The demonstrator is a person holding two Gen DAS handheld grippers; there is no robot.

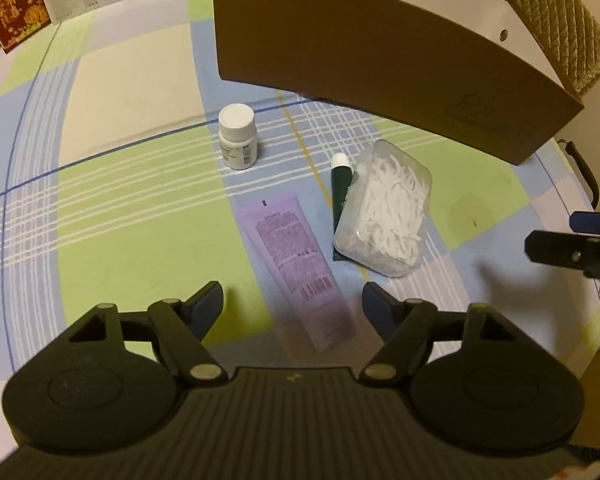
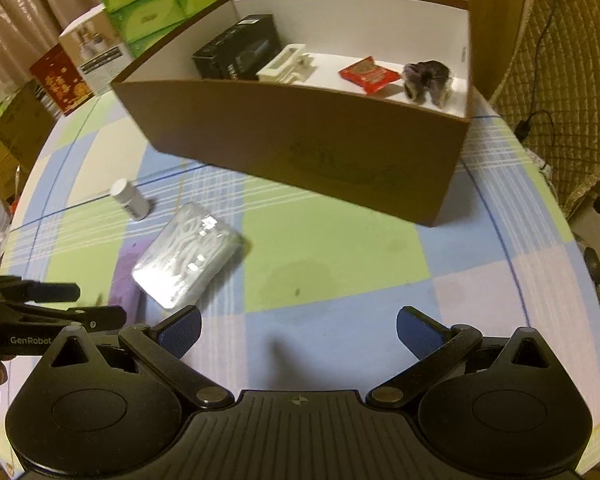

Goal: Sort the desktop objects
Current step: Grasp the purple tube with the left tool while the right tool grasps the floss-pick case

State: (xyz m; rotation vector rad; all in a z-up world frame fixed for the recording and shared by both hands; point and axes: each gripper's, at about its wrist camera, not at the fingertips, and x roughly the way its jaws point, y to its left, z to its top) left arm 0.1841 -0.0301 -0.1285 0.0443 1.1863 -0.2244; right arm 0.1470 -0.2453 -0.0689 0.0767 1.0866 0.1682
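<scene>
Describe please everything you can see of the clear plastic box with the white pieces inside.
The clear plastic box is a flat, rounded-corner container, seemingly thin transparent plastic, lid closed, filled with small white pieces too small to identify. It lies on the checked tablecloth in front of the brown cardboard box, slightly tilted because one edge rests on the dark green tube. The purple tube lies beside it. No gripper touches it.
</scene>
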